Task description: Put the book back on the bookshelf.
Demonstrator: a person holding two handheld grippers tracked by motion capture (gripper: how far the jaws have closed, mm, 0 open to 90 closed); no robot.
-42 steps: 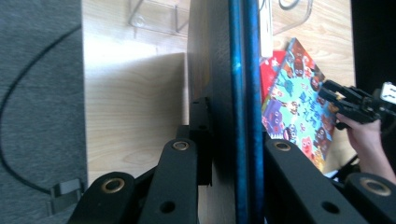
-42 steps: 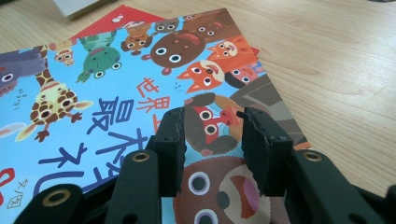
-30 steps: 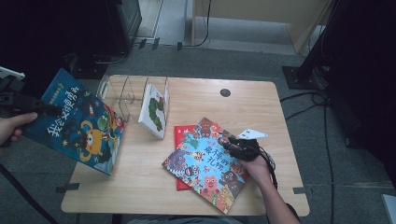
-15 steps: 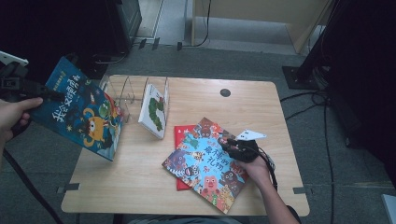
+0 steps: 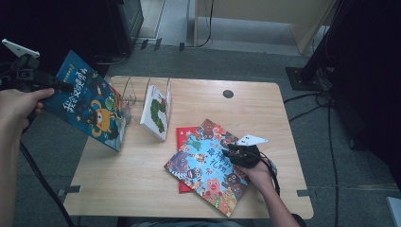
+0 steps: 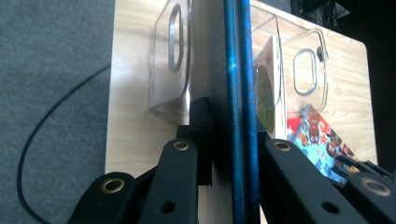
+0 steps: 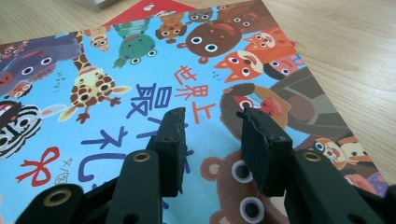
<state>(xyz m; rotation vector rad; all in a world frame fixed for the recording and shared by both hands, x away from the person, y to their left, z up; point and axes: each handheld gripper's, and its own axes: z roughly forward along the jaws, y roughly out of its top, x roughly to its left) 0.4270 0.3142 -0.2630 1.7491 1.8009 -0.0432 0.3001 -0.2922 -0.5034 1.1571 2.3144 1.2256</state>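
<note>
My left gripper (image 5: 56, 86) clamped on the blue book (image 5: 90, 101) beside the clear rack (image 5: 135, 92), my right gripper (image 7: 212, 135) part-open, empty, over the animal book (image 7: 140, 93).

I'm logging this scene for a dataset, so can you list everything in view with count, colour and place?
Dark blue picture book: 1, blue cover, held in the air over the table's left edge.
Clear book rack: 1, transparent, back left of the table.
White book: 1, white with a green figure, standing in the rack.
Light blue animal book: 1, flat at the front right, on top of a red book.
Red book: 1, red, under it.
Table: 1, light wood.
Left gripper: 1, black, shut on the dark blue picture book.
Right gripper: 1, black, jaws apart over the light blue animal book.
</note>
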